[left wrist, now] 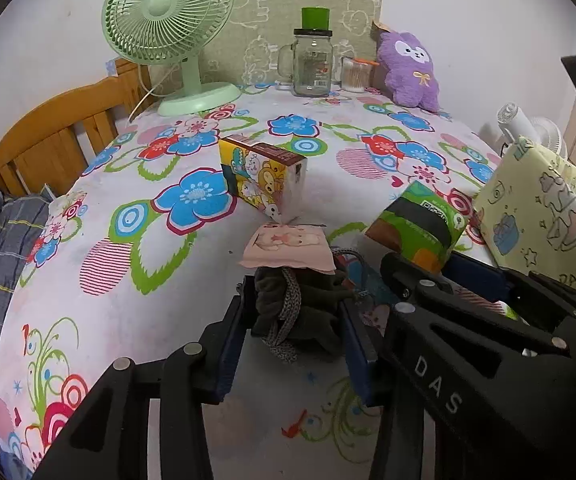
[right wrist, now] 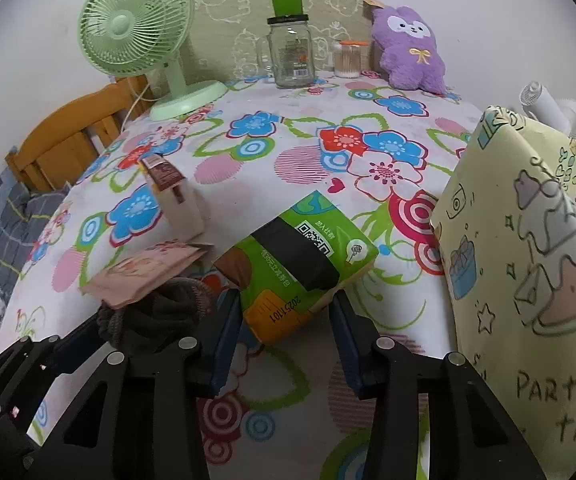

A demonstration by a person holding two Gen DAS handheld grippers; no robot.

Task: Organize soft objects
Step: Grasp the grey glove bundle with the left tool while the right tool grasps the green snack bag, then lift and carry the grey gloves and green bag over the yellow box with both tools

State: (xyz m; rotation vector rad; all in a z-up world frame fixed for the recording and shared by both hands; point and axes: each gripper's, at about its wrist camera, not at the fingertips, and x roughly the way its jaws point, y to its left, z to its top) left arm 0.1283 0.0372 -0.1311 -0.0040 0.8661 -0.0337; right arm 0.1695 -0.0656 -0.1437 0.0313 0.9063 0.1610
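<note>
The desk (right wrist: 288,184) wears a flowered cloth. At its 6 o'clock edge the green tissue pack (right wrist: 300,264) lies with its long axis running 11 to 5 o'clock, the right tongs (right wrist: 286,312) clenched on its near end. The left tongs (left wrist: 294,312) grip a dark drawstring pouch (left wrist: 300,312) beside it.

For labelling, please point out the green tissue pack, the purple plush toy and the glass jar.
green tissue pack (right wrist: 300,256): right wrist view, on its dark band.
purple plush toy (right wrist: 410,54): right wrist view, on its belly.
glass jar (left wrist: 312,66): left wrist view, on its clear body.
</note>
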